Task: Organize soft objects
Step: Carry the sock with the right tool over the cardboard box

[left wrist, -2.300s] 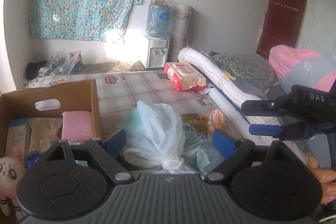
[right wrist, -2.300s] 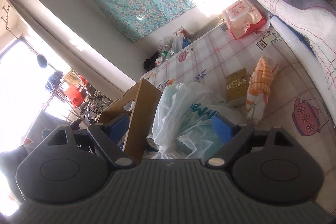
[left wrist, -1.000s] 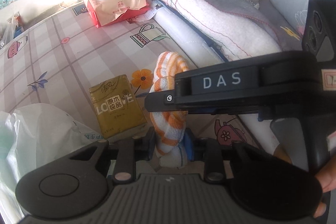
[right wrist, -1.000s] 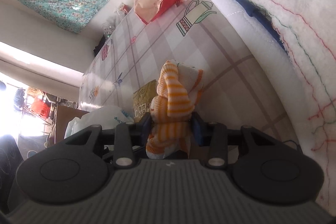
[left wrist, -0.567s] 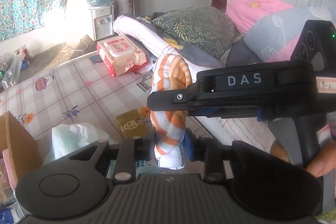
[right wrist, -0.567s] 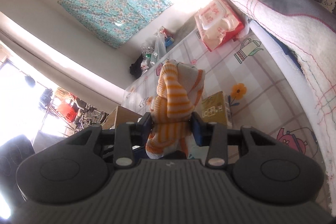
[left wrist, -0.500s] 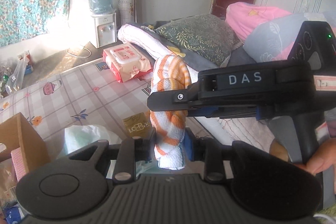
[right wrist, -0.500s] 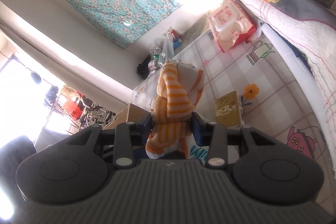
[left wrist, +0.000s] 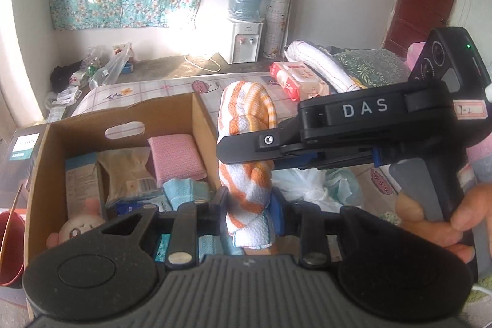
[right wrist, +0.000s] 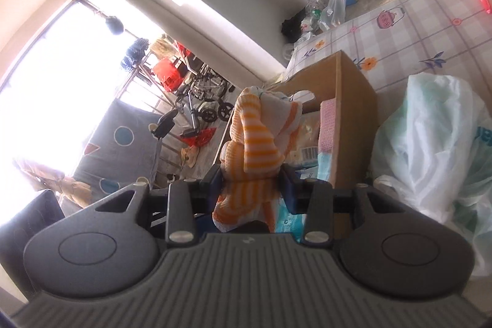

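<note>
Both tools are clenched on one item: an orange-and-white striped towel [left wrist: 246, 162], rolled long and held in the air. The left gripper [left wrist: 248, 206] clamps its lower end; the right gripper [left wrist: 246, 156] crosses in from the right and pinches it higher up. The right wrist view confirms the right gripper [right wrist: 250, 183] pressing on the towel [right wrist: 255, 149].

The towel's long axis runs roughly upright, along the left tool's line of sight. The cardboard box [left wrist: 196, 112] lies down and to the left of the towel, its right wall just beside the roll, its open top facing up. The left hand is the nearer to the box interior.

Against the view a second ago, the towel has left the patterned sheet [left wrist: 147, 88] and risen with both tools. The box, then out of sight, now fills the left of the view.
</note>
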The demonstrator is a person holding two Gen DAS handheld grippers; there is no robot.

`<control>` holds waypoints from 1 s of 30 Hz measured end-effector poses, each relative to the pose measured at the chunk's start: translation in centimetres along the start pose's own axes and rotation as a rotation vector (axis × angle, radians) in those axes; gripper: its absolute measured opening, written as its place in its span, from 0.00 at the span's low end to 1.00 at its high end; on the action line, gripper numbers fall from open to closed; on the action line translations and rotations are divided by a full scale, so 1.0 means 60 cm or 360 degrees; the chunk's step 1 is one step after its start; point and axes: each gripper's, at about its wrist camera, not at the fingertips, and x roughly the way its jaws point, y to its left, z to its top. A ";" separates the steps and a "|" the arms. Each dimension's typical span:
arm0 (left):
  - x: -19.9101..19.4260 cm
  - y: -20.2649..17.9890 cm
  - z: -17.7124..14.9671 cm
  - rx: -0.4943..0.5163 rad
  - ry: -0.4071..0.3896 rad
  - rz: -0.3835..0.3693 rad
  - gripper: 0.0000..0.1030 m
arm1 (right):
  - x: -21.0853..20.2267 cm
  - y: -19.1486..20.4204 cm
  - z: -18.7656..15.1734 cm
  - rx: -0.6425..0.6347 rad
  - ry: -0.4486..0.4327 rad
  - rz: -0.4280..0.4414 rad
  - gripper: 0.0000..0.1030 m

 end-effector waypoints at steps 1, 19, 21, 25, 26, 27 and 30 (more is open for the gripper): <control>-0.001 0.010 -0.008 -0.0020 0.0020 0.0008 0.29 | 0.020 0.014 -0.011 -0.0009 0.0048 0.0004 0.38; -0.039 0.107 -0.158 -0.0281 0.0187 -0.0051 0.29 | 0.140 0.047 -0.134 -0.0013 0.0487 -0.0081 0.38; -0.040 0.118 -0.164 -0.0321 0.0173 -0.0031 0.29 | 0.152 0.052 -0.134 -0.0019 0.0519 -0.0075 0.38; -0.052 0.137 -0.176 -0.0380 0.0141 0.0032 0.29 | 0.184 0.067 -0.133 -0.0052 0.0583 -0.0053 0.38; -0.055 0.141 -0.178 -0.0391 0.0133 0.0047 0.29 | 0.191 0.073 -0.133 -0.0067 0.0598 -0.0044 0.38; -0.058 0.145 -0.181 -0.0404 0.0127 0.0060 0.29 | 0.199 0.078 -0.134 -0.0080 0.0613 -0.0036 0.38; -0.068 0.162 -0.187 -0.0459 0.0122 0.0089 0.32 | 0.222 0.095 -0.134 -0.0132 0.0662 -0.0010 0.38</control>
